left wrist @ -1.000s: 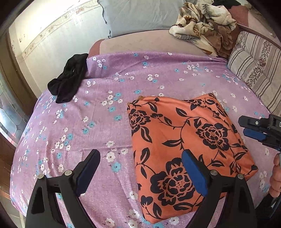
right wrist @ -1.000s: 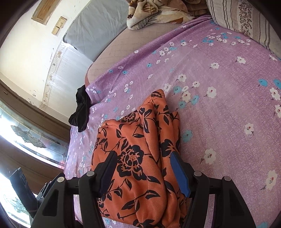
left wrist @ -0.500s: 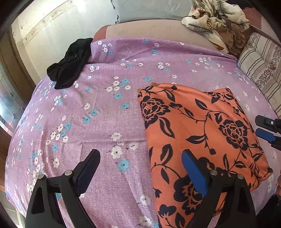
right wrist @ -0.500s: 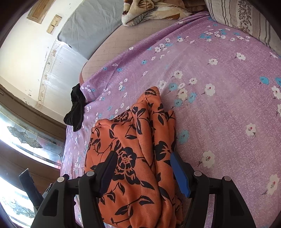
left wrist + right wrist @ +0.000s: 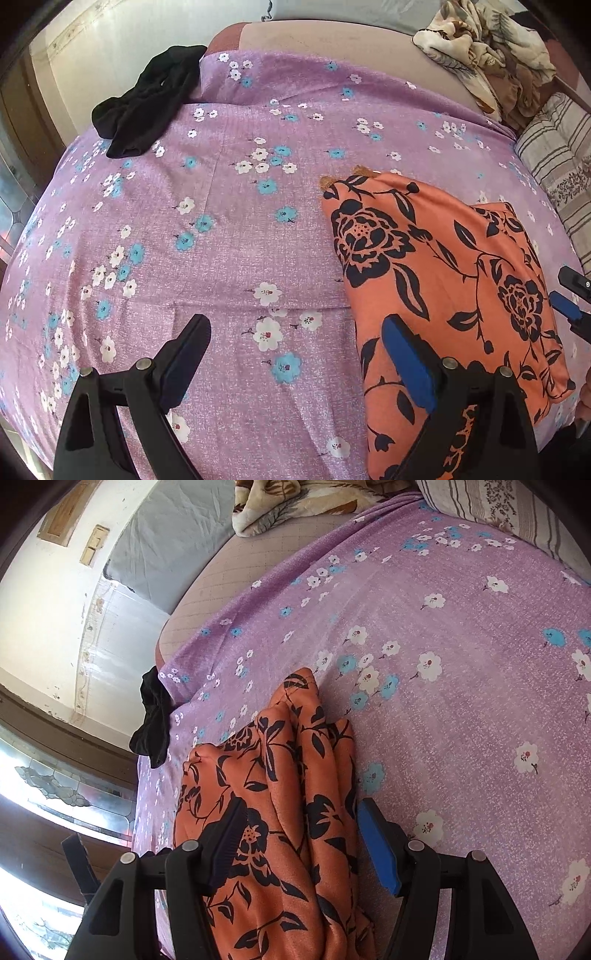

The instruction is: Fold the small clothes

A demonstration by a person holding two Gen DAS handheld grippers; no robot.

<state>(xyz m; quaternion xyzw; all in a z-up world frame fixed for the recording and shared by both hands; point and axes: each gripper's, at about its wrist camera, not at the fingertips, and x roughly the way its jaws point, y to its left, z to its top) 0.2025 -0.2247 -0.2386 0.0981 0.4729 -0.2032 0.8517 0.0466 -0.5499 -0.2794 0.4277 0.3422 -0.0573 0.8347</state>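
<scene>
A folded orange garment with black flowers (image 5: 443, 280) lies flat on the purple floral bedsheet (image 5: 229, 229), right of centre in the left wrist view. My left gripper (image 5: 295, 354) is open and empty, over bare sheet just left of the garment's near edge. In the right wrist view the garment (image 5: 280, 812) lies bunched between my open right gripper's (image 5: 299, 842) fingers. The right gripper's tips (image 5: 572, 291) show at the right edge of the left wrist view.
A black garment (image 5: 147, 99) lies at the bed's far left corner, also seen in the right wrist view (image 5: 153, 716). A crumpled beige floral blanket (image 5: 487, 51) and a striped pillow (image 5: 557, 166) sit at the far right. A wall and window border the left.
My left gripper has swung left, so the orange garment has slid from between its fingers toward the right of its view. My right gripper has shifted slightly; the garment stays put.
</scene>
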